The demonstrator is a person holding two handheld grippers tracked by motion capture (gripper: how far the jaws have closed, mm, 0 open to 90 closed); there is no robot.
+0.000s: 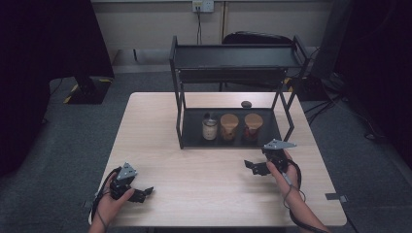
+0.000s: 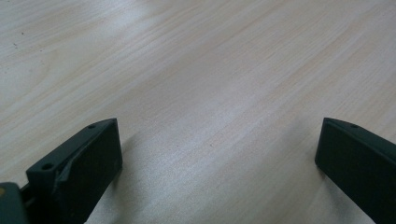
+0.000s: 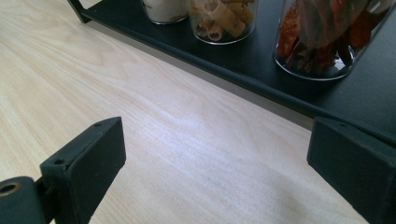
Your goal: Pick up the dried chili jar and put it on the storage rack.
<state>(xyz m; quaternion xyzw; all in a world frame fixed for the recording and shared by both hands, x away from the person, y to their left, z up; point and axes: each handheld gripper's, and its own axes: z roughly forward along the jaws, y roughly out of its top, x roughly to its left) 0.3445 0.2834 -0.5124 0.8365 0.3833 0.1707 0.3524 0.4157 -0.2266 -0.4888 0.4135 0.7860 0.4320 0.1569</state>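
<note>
A black two-tier rack (image 1: 194, 141) stands on the far half of the wooden table (image 1: 194, 170). Its lower shelf (image 3: 261, 70) holds three glass jars. One has white contents (image 1: 209, 128) (image 3: 163, 9), one holds pasta tubes (image 1: 229, 126) (image 3: 224, 18) under a cork lid, and one holds red dried chillies (image 1: 252, 126) (image 3: 327, 37) under a cork lid. My right gripper (image 1: 252, 166) (image 3: 215, 128) is open, low over the table just in front of the shelf's edge, with nothing between its jaws. At the near left, my left gripper (image 1: 143, 193) (image 2: 219, 128) is open over bare wood.
The rack's upper shelf (image 1: 233, 56) is bare. A small dark object (image 1: 246, 104) lies on the table behind the rack. A strip of tape (image 1: 336, 197) sits at the table's near right edge. A chair (image 1: 257, 38) and a wall socket (image 1: 202, 6) are beyond the table.
</note>
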